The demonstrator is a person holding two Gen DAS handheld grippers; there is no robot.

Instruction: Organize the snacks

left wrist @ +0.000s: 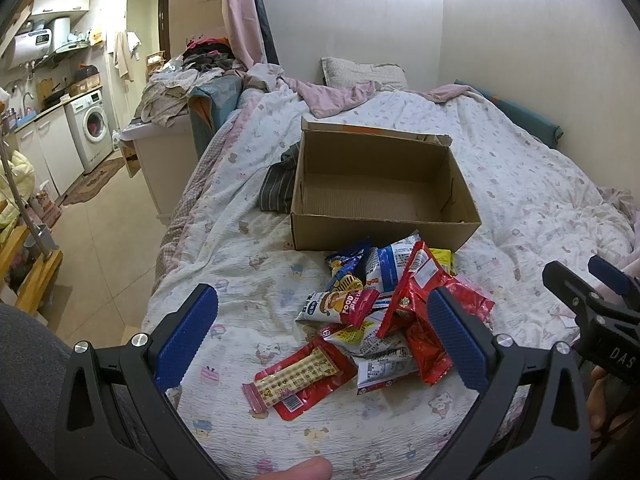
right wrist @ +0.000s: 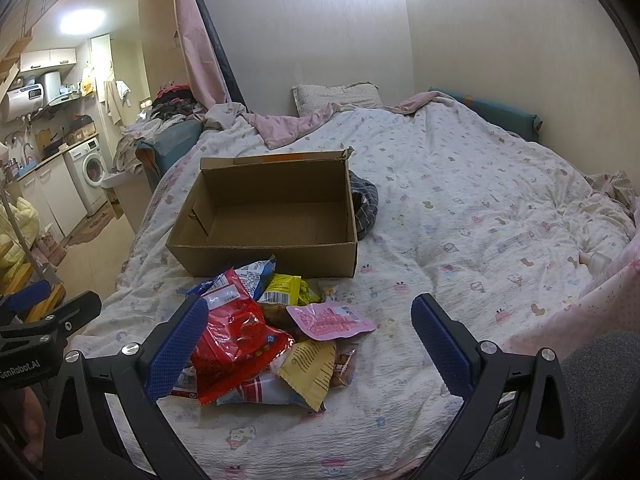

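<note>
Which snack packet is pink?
The flat pink packet with red print, lying on top of the pile's right side; its neighbours are red, yellow and blue.

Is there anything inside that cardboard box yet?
No. The cardboard box shows only its bare floor, while the snack packets lie piled on the bedspread in front of it.

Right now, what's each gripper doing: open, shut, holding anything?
Left gripper: open, holding nothing, above the snack pile.
Right gripper: open, holding nothing, above the same pile.
</note>
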